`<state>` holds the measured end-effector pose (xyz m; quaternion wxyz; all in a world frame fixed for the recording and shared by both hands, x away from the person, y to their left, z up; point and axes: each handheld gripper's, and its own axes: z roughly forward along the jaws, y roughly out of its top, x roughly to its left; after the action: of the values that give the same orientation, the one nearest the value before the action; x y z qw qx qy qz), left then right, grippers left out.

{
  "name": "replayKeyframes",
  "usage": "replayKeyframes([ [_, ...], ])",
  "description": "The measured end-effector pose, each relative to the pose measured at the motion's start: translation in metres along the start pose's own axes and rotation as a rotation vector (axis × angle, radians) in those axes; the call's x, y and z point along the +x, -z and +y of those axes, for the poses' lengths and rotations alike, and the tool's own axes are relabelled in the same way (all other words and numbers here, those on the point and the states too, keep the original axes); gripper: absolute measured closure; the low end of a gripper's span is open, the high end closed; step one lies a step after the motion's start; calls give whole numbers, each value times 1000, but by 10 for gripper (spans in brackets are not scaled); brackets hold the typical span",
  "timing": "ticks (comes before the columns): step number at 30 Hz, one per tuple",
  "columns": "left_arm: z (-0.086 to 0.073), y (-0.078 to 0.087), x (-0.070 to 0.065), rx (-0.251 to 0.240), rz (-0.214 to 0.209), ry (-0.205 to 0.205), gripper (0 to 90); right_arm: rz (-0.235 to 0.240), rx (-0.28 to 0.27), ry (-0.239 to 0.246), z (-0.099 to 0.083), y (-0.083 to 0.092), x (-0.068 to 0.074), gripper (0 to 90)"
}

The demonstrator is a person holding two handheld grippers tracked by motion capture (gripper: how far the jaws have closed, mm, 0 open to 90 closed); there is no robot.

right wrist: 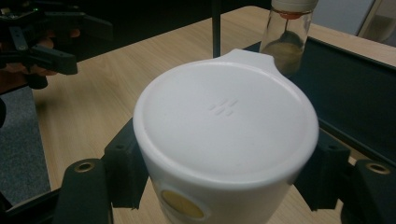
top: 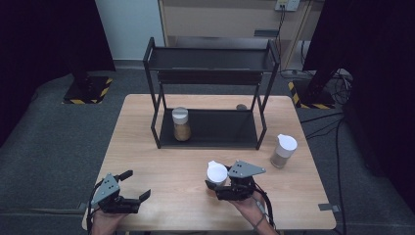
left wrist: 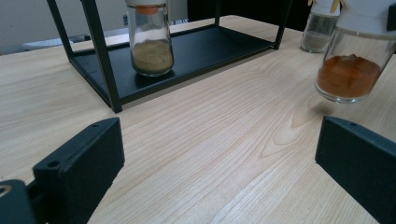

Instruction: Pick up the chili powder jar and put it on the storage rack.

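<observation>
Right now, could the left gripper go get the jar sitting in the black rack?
Probably yes. The left gripper is open and holds nothing, and bare table lies between it and the spice jar on the rack's bottom shelf. The rack's front is open; only the corner post stands close by.

Grey carpet [top: 44,142] — wooden cabinet [top: 220,19] behind

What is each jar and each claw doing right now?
Jar with orange spice: lid on, gripped by the right claw, lifted off the table.
Jar with tan spice: lid on, upright on the rack's bottom shelf.
Jar with grey spice: lid on, upright on the table.
Left claw: open, empty.
Right claw: shut on the jar.
</observation>
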<state>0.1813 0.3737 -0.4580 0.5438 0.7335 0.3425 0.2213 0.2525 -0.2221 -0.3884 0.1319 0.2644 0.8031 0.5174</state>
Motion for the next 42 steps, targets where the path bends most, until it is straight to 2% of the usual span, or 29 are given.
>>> replayKeyframes([
  [8,0,0,0,-2,1,2,3,2,2,23,15,0,-9,310],
  [21,-1,1,1,-3,0,3,4,0,-4,10,33,-3,-25,311],
  [32,-1,1,1,-4,1,6,4,-37,-1,29,52,-8,-37,311],
  [42,-1,1,2,-4,3,8,4,-69,-6,51,69,-21,-52,311],
])
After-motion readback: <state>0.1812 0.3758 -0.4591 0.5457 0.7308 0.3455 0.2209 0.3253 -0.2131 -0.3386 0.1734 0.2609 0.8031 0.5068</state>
